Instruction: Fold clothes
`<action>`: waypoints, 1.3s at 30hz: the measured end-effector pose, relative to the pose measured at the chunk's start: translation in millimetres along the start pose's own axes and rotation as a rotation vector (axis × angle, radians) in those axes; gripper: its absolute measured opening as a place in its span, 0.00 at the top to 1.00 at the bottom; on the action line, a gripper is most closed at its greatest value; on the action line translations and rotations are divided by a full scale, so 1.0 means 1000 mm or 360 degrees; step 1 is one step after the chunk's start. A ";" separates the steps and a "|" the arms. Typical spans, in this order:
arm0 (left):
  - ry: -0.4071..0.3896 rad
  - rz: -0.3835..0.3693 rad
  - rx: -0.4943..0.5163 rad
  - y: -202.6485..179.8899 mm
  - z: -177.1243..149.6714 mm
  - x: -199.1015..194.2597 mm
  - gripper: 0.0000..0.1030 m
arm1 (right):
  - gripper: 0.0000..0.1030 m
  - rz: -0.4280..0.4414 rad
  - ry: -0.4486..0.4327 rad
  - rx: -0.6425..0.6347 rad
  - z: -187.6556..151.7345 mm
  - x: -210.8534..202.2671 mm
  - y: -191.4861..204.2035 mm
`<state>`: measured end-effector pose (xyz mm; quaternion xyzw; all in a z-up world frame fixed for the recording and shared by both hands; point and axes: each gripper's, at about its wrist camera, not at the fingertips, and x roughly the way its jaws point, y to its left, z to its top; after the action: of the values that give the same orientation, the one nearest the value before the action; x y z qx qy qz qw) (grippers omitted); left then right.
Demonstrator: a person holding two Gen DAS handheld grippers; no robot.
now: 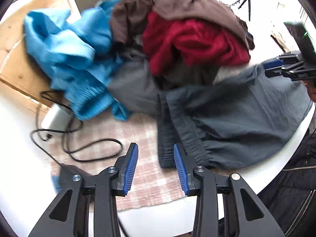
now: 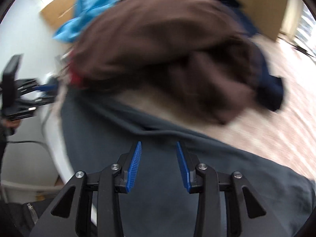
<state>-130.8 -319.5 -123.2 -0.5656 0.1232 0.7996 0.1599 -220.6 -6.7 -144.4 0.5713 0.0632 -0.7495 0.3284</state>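
Both sets of ribbed blue jaws gape empty above crumpled dark trousers (image 1: 227,118).

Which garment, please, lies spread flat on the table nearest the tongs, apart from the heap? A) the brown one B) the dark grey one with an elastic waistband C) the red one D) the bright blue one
B: the dark grey garment lies flat before the left tongs, while the others sit heaped behind it.
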 end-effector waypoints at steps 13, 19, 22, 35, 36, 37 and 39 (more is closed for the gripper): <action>-0.0060 -0.0238 -0.0035 -0.032 -0.030 -0.004 0.64 | 0.65 0.0205 0.0077 -0.0055 0.047 0.065 0.084; -0.0057 -0.0209 -0.0002 -0.038 -0.033 0.000 0.94 | 0.65 0.0218 0.0083 0.0015 0.057 0.067 0.074; -0.0138 -0.0135 0.0041 -0.030 -0.033 -0.026 0.94 | 0.65 0.0241 0.0063 0.0024 0.056 0.061 0.079; -0.0005 -0.0104 -0.0066 -0.002 -0.039 -0.037 0.70 | 0.65 0.0084 0.0074 -0.0102 0.062 0.095 0.117; -0.0021 -0.0126 -0.0113 0.003 -0.037 -0.042 0.68 | 0.65 0.0122 0.0049 -0.0071 0.060 0.089 0.115; -0.0031 -0.0156 -0.0157 0.008 -0.035 -0.044 0.67 | 0.65 0.0157 0.0026 -0.0042 0.057 0.082 0.113; -0.0026 -0.0187 -0.0191 0.010 -0.027 -0.040 0.63 | 0.65 0.0177 0.0016 -0.0020 0.052 0.074 0.110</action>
<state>-99.0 -343.7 -93.9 -0.5739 0.0404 0.7994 0.1733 -210.2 -147.7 -162.0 0.5757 0.0375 -0.7267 0.3729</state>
